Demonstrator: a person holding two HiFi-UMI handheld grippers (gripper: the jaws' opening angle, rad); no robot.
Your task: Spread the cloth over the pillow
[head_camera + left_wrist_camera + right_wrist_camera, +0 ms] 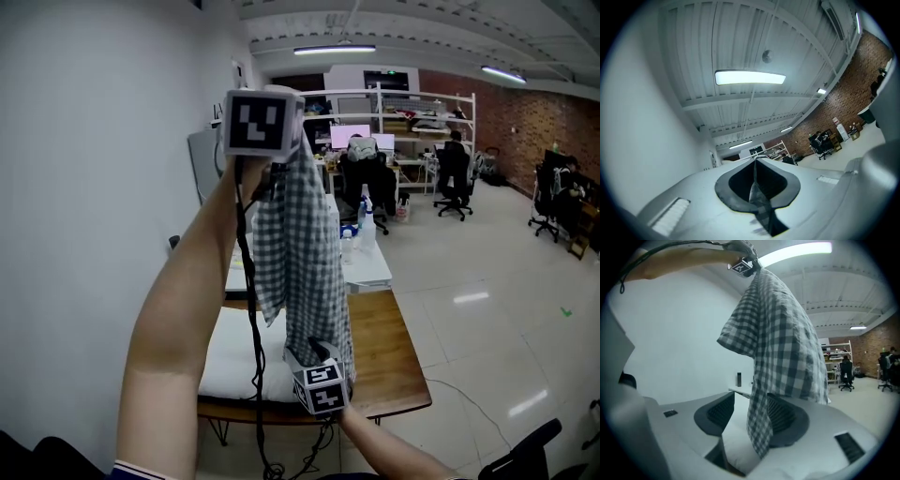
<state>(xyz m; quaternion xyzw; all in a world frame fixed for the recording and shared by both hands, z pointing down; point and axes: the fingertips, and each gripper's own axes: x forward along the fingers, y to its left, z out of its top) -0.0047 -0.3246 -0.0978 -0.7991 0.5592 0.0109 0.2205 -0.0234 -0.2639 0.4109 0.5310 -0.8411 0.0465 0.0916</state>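
Cloth (302,253) beneath upraised left gripper (284,142)

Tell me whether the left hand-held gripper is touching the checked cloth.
Touching. In the left gripper view, the left hand-held gripper has its jaws closed on a fold of the checked cloth.

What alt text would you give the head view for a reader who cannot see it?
A raised left arm holds the left claw high, pinching the top of a checked cloth that hangs down to the right claw, low by a white pillow on a wooden table. An office with a brick wall lies behind.
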